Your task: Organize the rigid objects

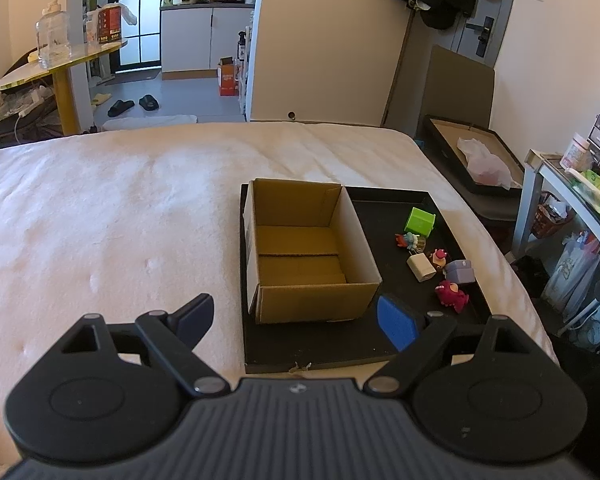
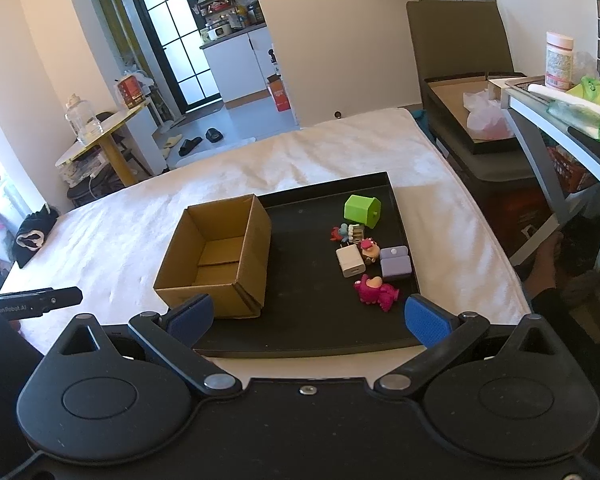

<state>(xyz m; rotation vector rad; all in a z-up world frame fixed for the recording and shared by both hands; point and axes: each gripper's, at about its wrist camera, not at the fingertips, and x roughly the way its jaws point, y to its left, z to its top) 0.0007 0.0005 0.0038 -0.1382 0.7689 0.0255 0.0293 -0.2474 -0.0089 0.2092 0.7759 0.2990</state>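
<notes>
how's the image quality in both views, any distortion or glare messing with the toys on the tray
Left wrist view: strong fisheye bending at the edges, dark corners; toys such as the green block stay sharp, sunlight brightening the bed. Right wrist view: same curvature, tilted; the black tray is evenly lit without glare, the pink toy crisp.

The left gripper (image 1: 296,320) hangs with its blue-padded fingers (image 1: 396,322) spread wide above the near edge of a flat black tray (image 1: 320,344) lying on a white quilted bed (image 1: 120,220). An open brown cardboard box (image 1: 308,252) stands empty on the tray's left half. Right of it lie a lime-green cube (image 1: 420,222), a white charger block (image 1: 421,267), a lilac case (image 1: 459,271) and a magenta plush figure (image 1: 452,295).
</notes>
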